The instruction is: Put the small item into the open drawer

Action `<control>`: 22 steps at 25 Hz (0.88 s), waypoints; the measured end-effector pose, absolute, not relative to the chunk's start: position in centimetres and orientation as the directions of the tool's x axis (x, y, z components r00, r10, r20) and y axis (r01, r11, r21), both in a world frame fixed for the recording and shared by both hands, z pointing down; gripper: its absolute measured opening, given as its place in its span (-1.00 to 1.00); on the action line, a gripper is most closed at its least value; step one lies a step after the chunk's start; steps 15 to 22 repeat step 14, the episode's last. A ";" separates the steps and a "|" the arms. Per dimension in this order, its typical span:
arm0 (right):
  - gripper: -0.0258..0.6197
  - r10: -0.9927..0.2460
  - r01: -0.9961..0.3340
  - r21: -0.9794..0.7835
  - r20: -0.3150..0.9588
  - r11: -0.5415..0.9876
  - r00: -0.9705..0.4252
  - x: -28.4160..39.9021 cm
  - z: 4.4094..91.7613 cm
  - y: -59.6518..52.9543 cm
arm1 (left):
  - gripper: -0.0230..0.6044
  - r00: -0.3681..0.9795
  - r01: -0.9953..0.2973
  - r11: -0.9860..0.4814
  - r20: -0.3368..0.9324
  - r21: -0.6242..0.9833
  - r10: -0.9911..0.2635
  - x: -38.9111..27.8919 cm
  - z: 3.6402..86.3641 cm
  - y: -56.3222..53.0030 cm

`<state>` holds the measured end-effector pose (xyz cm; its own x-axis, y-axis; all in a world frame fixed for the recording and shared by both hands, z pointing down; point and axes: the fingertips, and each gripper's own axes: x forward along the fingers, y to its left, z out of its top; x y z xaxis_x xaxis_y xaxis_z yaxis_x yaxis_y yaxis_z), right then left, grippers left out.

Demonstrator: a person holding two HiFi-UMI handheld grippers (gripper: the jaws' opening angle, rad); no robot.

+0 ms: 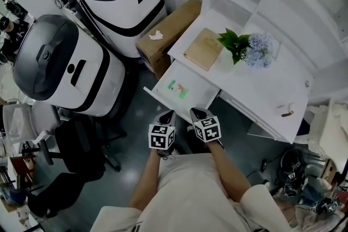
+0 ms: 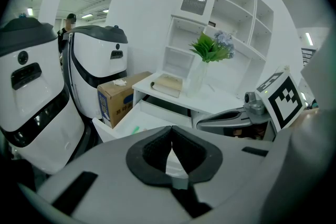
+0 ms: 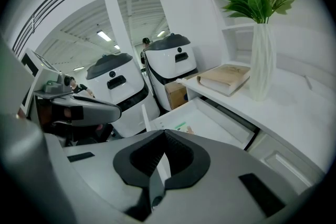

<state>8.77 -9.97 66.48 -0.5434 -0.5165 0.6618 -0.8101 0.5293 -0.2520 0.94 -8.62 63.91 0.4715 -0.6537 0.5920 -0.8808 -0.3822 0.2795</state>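
nearest, the left gripper [image 1: 167, 116] and the right gripper [image 1: 197, 113] hang just in front of the open drawer [image 1: 157, 96], each with its jaws pressed together on nothing. small green pieces [image 1: 183, 93] lie inside the drawer. farther right on the desk [image 1: 255, 89] lies a small item [image 1: 286, 112], well apart from the drawer and probably the one to move. it looks light, stiff and easily flicked away, so a gentle pinch across its narrow sides should suit.
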 end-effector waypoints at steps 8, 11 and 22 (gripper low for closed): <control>-0.84 -0.524 -0.819 -0.242 0.667 0.520 -0.530 9.0 66.5 -9.8 | -0.87 0.475 -0.879 -0.389 0.587 0.277 -0.656 1.0 63.8 -8.6; -0.84 -0.522 -0.820 -0.240 0.671 0.519 -0.527 9.1 66.6 -9.9 | -0.87 0.475 -0.879 -0.389 0.587 0.276 -0.656 1.0 63.9 -8.6; -0.84 -0.521 -0.821 -0.238 0.673 0.519 -0.525 9.1 66.7 -9.9 | -0.87 0.474 -0.879 -0.388 0.587 0.277 -0.656 0.9 63.9 -8.7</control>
